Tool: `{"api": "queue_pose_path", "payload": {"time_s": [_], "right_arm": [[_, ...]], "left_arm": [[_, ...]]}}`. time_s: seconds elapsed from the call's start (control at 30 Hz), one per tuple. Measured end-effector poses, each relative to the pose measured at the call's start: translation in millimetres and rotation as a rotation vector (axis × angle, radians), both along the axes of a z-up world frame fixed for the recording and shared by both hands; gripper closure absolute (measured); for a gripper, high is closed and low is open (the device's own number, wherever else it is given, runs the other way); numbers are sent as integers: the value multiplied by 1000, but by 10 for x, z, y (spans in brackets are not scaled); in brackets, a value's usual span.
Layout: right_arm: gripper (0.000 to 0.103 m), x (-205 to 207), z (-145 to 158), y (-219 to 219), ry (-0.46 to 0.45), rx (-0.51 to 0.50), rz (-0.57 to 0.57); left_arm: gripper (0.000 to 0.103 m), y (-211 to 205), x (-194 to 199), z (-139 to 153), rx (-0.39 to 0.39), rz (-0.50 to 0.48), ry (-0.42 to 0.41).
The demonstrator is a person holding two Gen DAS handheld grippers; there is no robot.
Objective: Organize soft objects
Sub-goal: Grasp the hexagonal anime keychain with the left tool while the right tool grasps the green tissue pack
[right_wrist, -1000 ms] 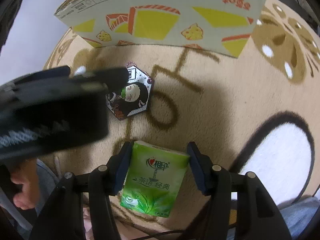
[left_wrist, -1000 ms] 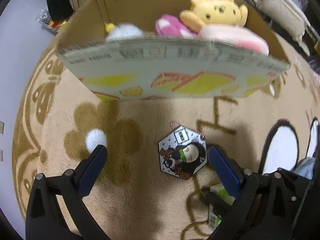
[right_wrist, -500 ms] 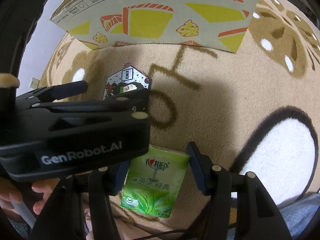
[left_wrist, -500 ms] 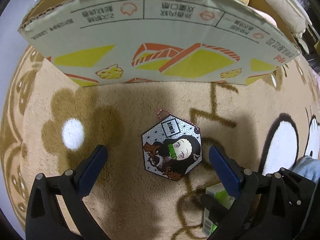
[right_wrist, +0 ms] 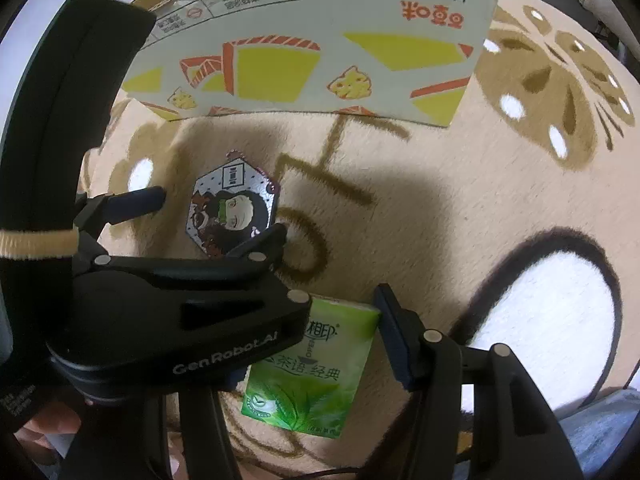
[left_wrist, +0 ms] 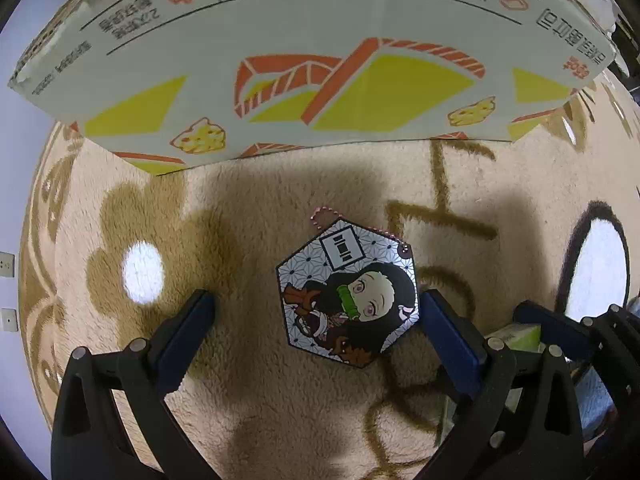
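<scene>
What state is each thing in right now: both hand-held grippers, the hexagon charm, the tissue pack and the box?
Left hand-held gripper: open, straddling the charm, pointing down.
Right hand-held gripper: jaws either side of the tissue pack; grip unclear.
Hexagon charm: flat on the rug, face up, not gripped.
Tissue pack: lying on the rug, sealed.
Cardboard box: on the rug beyond the charm; contents not visible.
Rug: flat.

left gripper (left_wrist: 316, 306) — black frame, dark blue pads, silver screws | white "GenRobot.AI" lettering, tan band | right gripper (right_wrist: 316, 320) — black, blue pad
</scene>
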State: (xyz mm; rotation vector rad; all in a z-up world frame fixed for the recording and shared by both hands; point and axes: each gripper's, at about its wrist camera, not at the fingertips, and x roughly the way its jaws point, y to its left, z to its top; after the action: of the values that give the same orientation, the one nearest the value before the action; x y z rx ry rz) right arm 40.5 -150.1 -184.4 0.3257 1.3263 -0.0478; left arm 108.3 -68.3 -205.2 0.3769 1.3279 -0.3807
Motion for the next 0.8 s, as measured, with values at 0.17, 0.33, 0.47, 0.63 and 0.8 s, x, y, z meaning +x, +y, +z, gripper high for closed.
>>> {"api": "queue_pose_path", "payload": {"time_s": [0.17, 0.33, 0.47, 0.63, 0.8], "right_arm": [[44, 57, 29, -8, -4, -23, 6], [44, 62, 44, 22, -12, -31, 4], [44, 55, 92, 68, -21, -43, 4], [44, 26, 130, 112, -31, -50, 5], [44, 31, 153, 120, -40, -51, 1]], "left_arm": [[7, 64, 32, -46, 2, 7, -2], [21, 162, 81, 23, 4, 42, -2], [40, 219, 123, 55, 1, 75, -3], [41, 249, 139, 86, -15, 88, 1], [41, 242, 173, 164, -3, 90, -14]]}}
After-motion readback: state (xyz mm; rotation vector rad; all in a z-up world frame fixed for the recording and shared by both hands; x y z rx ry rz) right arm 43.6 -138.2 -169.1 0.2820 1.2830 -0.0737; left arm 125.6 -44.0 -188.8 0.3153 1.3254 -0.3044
